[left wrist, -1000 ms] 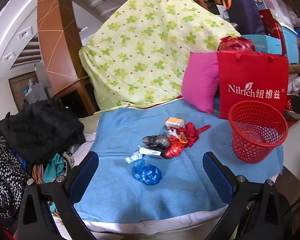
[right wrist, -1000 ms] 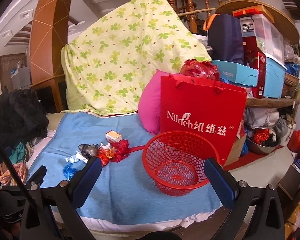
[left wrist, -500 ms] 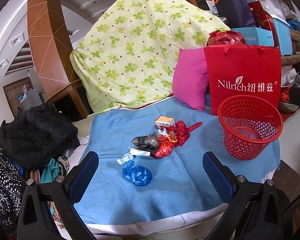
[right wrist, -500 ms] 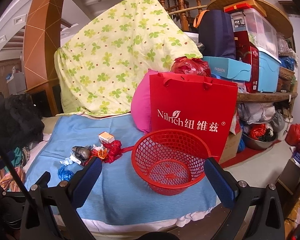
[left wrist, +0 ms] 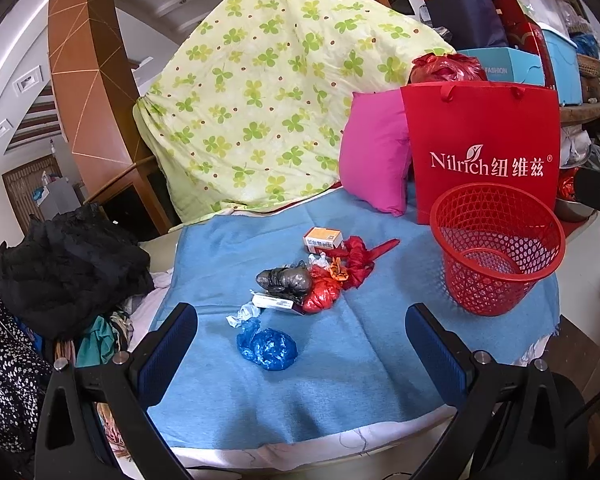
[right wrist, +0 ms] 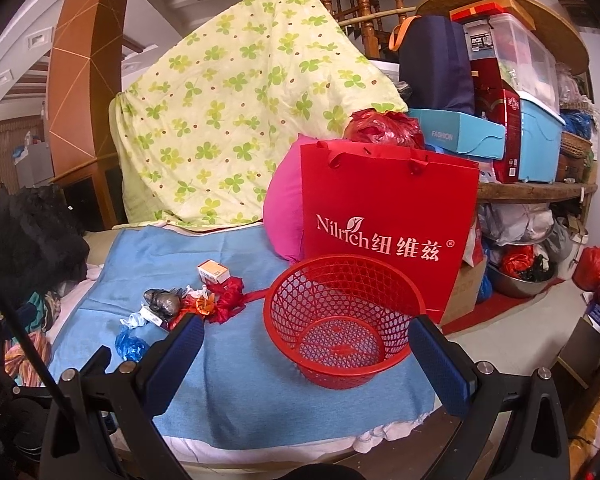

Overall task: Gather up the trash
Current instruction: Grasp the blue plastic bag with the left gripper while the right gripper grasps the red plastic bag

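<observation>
- Right now the left gripper gapes wide, holding nothing, lined up on the blue bag for a first pick.
- Trash pile lies left of the red basket.
- Right gripper, also spread and unladen, frames that basket, likely to steady it.

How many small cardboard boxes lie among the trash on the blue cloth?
2. An orange-and-white box lies at the far edge of the pile; a flat white box lies under the grey bag. Others may be hidden beneath the bags.

Bare blue cloth before trash pile
</observation>
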`<action>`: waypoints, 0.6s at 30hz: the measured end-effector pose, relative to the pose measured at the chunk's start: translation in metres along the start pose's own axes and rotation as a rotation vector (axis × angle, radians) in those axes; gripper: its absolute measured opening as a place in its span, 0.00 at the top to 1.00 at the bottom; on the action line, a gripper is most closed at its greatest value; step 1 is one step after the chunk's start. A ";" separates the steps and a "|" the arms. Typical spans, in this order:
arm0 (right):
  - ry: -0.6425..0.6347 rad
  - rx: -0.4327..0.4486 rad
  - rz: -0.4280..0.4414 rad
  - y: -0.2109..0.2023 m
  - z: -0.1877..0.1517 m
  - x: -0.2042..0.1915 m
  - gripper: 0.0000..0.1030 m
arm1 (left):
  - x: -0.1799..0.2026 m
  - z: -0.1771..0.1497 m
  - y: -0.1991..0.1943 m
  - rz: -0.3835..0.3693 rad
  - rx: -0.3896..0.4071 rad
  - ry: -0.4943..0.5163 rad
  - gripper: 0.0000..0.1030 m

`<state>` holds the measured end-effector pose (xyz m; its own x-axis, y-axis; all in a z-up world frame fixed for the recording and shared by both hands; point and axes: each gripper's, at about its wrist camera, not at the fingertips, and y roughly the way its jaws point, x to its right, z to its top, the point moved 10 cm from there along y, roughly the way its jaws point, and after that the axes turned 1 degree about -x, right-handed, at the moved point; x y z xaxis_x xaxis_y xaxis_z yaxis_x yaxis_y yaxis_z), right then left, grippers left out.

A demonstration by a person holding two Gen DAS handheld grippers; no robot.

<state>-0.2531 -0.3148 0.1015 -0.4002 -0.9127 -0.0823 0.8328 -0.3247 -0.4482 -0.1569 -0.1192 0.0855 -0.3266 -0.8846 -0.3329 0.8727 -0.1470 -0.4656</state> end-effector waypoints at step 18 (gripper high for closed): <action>-0.110 -0.138 0.188 0.096 -0.017 -0.119 0.00 | -0.157 -0.088 0.116 0.206 -0.210 -0.246 0.00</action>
<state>-0.1323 -0.2333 0.0527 -0.1930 -0.9778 -0.0812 0.8257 -0.1172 -0.5517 -0.0365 0.0416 0.0113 -0.0329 -0.9698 -0.2417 0.8093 0.1160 -0.5759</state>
